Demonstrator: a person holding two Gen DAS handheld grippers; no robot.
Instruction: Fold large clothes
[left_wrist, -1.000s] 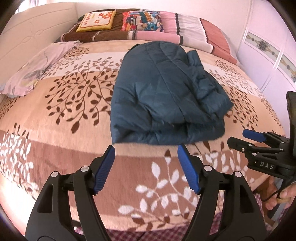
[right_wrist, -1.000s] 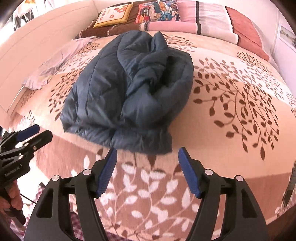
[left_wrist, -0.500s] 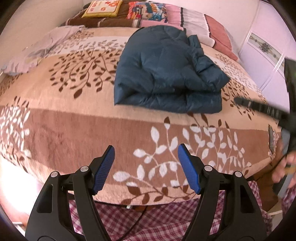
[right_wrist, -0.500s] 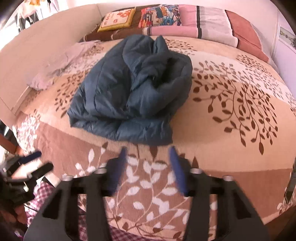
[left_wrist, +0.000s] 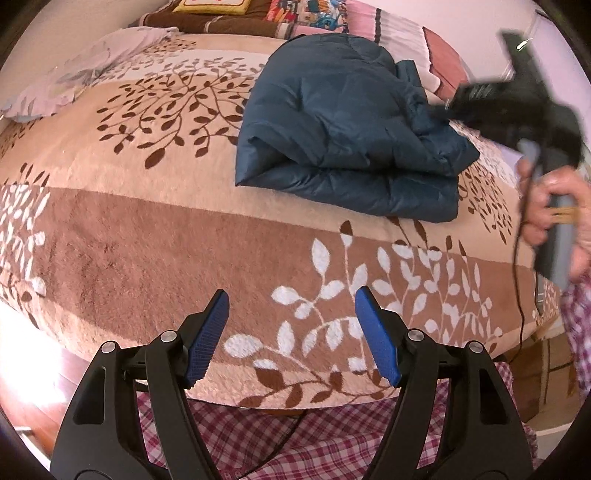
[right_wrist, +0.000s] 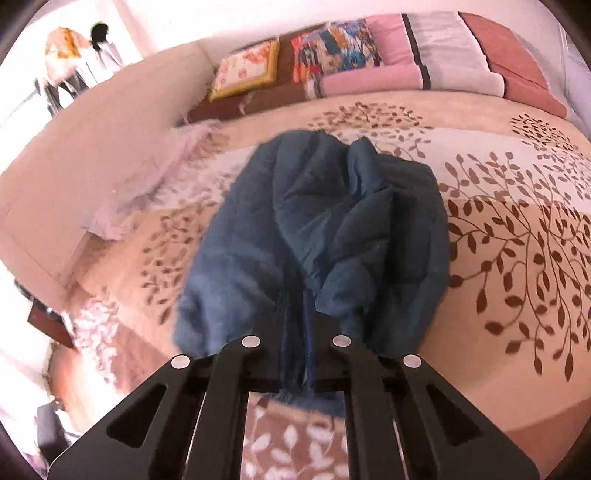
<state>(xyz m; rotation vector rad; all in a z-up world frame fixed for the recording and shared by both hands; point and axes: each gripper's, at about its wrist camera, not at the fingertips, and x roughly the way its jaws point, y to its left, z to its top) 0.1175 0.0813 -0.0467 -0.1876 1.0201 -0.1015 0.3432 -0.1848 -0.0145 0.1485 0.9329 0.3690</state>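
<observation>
A dark blue puffer jacket (left_wrist: 332, 122) lies folded into a thick bundle on the bed. My left gripper (left_wrist: 291, 332) hangs open over the bed's near edge, well short of the jacket, with nothing between its pads. My right gripper (right_wrist: 297, 314) sits over the jacket (right_wrist: 325, 221) near its front edge. Its jaws are closing and stand almost together. I cannot tell whether any cloth is pinched between them. In the left wrist view the right gripper (left_wrist: 447, 107) is a blurred dark shape over the jacket's right side, held by a hand (left_wrist: 550, 206).
The bed carries a tan blanket (left_wrist: 147, 229) with a leaf pattern. Pillows and cushions (right_wrist: 332, 55) line the headboard end, and a pale lilac cloth (left_wrist: 74, 74) lies at the far left. Red checked fabric (left_wrist: 295, 435) hangs below the bed edge.
My right gripper went from wide open to nearly shut and moved forward over the jacket. My left gripper drew back and down toward the bed's edge, still open.
</observation>
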